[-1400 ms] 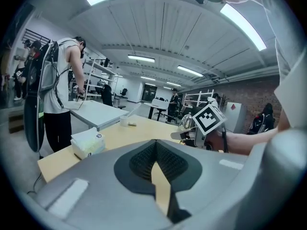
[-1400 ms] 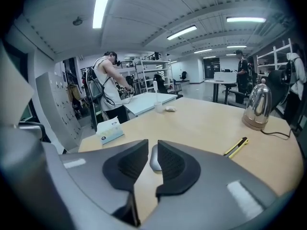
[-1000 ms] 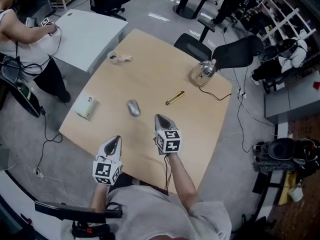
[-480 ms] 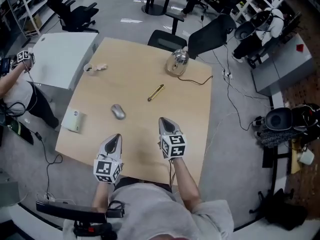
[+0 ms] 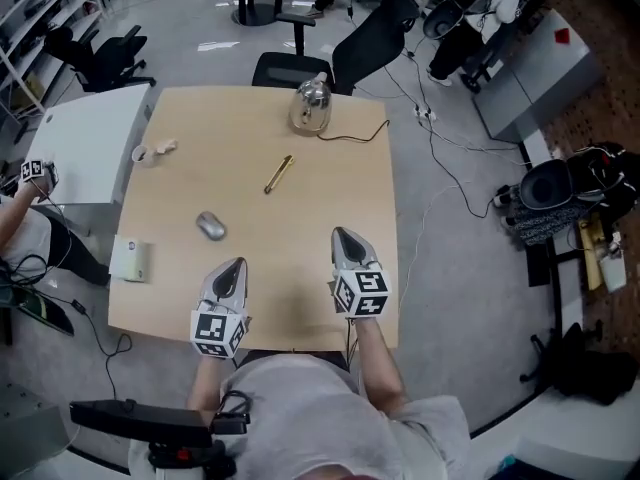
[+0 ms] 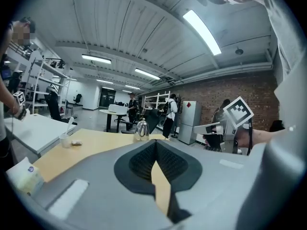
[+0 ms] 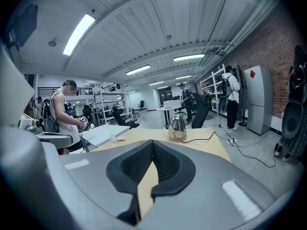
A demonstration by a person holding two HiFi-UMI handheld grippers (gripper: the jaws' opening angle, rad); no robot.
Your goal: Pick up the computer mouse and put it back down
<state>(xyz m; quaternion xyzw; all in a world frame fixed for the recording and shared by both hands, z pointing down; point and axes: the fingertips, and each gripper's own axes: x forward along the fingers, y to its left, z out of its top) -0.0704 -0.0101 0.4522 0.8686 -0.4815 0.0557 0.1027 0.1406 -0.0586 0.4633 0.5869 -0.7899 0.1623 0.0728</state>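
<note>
grey floor (image 5: pixel 455 298), brick wall (image 6: pixel 240 87), ceiling strip lights (image 6: pixel 202 31)

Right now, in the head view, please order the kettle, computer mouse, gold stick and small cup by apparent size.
1. kettle, largest.
2. computer mouse and gold stick, not ranked: the stick is longer but thinner.
3. small cup, smallest.
</note>
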